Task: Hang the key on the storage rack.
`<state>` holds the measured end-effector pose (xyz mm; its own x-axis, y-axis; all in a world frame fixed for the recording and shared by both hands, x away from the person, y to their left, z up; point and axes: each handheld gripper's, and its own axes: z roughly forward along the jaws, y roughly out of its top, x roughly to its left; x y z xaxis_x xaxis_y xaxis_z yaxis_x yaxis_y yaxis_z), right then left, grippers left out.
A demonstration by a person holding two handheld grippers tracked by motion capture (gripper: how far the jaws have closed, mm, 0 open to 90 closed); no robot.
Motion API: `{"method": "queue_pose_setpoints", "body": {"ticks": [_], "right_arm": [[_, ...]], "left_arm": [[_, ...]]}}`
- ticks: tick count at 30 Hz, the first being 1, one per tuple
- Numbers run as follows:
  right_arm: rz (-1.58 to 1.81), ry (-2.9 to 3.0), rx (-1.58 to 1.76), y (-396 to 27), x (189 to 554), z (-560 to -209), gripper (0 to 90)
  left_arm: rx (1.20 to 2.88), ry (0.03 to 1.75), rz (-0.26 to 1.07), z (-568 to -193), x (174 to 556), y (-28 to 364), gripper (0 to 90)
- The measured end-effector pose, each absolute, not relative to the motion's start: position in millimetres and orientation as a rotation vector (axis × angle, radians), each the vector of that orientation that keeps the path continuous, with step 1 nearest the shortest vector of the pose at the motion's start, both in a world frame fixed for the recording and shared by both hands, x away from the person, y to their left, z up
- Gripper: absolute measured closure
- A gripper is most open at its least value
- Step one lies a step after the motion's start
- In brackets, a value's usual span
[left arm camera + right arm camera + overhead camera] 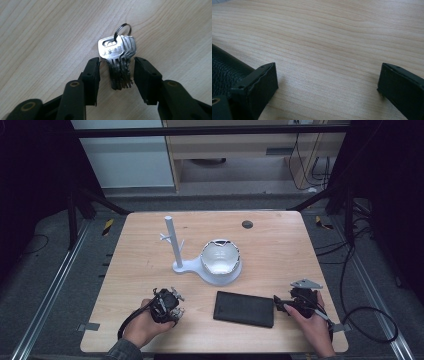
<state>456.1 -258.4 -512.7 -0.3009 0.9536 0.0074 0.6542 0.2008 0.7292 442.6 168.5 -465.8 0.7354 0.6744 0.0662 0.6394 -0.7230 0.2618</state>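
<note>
L claw (117,72) hangs over keys (117,57) on table (37,37), jaws half open either side of the blades w/ small gaps, not yet gripping; lined up for a pinch. R claw (327,82) wide open, empty, beside wallet (222,67).
</note>
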Motion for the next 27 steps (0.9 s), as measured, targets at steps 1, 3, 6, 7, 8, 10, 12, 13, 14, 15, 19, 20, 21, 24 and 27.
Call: {"method": "queue_pose_setpoints", "body": {"ticks": [1,3,6,7,8,10,12,13,14,15,19,20,21,24,27], "right_arm": [[0.884,2.032,1.493,-258.4,456.1,-512.7,2.9],[0.882,2.032,1.492,-258.4,456.1,-512.7,3.0],[0.877,2.030,1.491,-258.2,455.7,-512.7,3.2],[0.877,2.030,1.492,-258.1,455.6,-512.7,3.2],[0.877,2.030,1.490,-258.2,455.6,-512.7,3.2],[0.877,2.030,1.491,-258.2,455.6,-512.7,3.2],[0.877,2.030,1.490,-258.2,455.6,-512.7,3.2],[0.877,2.030,1.490,-258.2,455.6,-512.7,3.2],[0.876,2.029,1.491,-258.2,455.6,-512.7,3.3],[0.875,2.029,1.488,-258.2,455.6,-512.8,3.3],[0.876,2.027,1.491,-257.8,455.3,-512.7,3.5],[0.877,2.027,1.491,-257.8,455.3,-512.7,3.5],[0.877,2.027,1.491,-257.8,455.3,-512.7,3.5],[0.877,2.028,1.490,-257.6,455.1,-512.7,3.4],[0.878,2.028,1.488,-257.7,455.2,-512.8,3.5]], "left_arm": [[2.722,1.041,0.218,-465.4,443.5,168.6,58.8],[2.728,1.041,0.216,-465.1,444.7,168.3,61.9],[2.734,1.025,0.209,-464.8,445.7,167.8,70.2],[2.738,1.017,0.209,-464.8,445.8,167.6,73.1],[2.739,1.013,0.207,-464.8,445.9,167.5,77.4],[2.735,1.007,0.211,-465.3,445.7,166.8,79.7],[2.745,0.998,0.211,-465.0,445.9,166.4,79.9],[2.759,0.986,0.208,-464.5,446.5,166.8,79.9],[2.761,0.984,0.205,-464.3,446.5,166.7,79.9],[2.762,0.980,0.202,-463.8,446.2,166.6,79.9],[2.760,0.975,0.208,-461.3,445.3,166.0,79.9],[2.763,0.970,0.210,-460.7,445.3,165.7,79.9],[2.764,0.969,0.210,-460.4,445.4,165.7,79.9],[2.784,0.957,0.216,-459.6,446.0,165.6,79.9],[2.812,0.941,0.219,-461.7,446.1,165.4,80.0]]}}
